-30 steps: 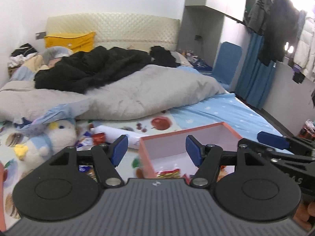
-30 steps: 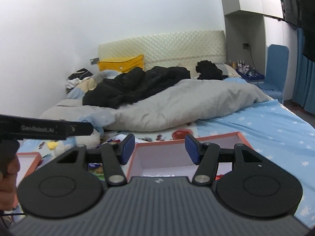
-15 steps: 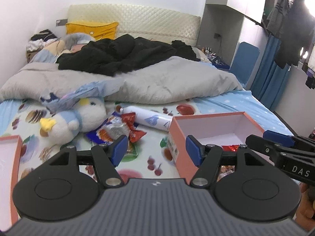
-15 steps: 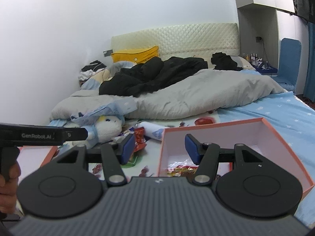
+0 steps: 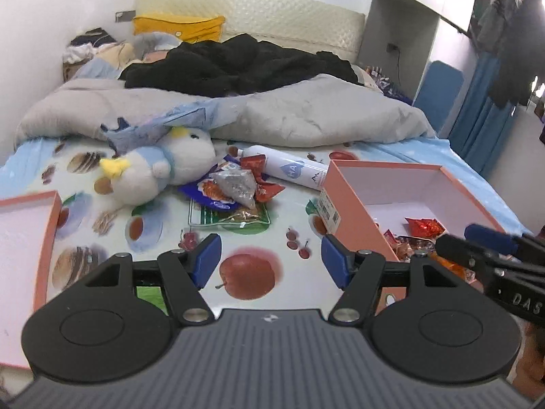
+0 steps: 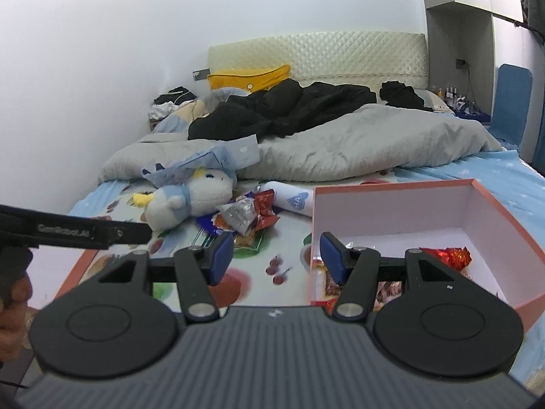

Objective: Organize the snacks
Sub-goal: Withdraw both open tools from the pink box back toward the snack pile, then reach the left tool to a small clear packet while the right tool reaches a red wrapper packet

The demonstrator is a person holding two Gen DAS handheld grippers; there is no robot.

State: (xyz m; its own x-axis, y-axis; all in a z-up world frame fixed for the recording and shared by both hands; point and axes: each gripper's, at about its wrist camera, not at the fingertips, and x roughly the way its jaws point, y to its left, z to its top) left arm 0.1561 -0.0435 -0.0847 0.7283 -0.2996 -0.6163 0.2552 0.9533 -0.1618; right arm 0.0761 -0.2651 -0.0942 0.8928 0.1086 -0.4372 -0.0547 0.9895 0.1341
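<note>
- An open pink box (image 5: 354, 201) with an orange rim sits on the fruit-print sheet (image 5: 259, 238) of the bed, to the right of the loose snacks. Its inside walls are white.
- On the box floor lie several wrapped snacks: a shiny red wrapper (image 6: 446, 255) toward the right wall, and a cluster of red and orange packets (image 6: 332, 284) in the near left corner, partly hidden behind the right tool.
- A second pink tray or lid (image 5: 24, 255) lies at the left edge of the bed; the part that shows holds nothing.
- The pile of loose snacks (image 5: 238, 191) lies on the sheet between a plush bird (image 5: 160, 170) and the box: a silver pouch, red wrappers, a blue packet and a clear green-edged bag.
- A white bottle (image 5: 289, 170) lies on its side just behind the pile, near the box's far corner.
- Left tool (image 5: 269, 262): fingers spread apart, nothing between them, above the sheet.
- Right tool (image 6: 277, 255): fingers apart and empty, over the box's near left edge.
</note>
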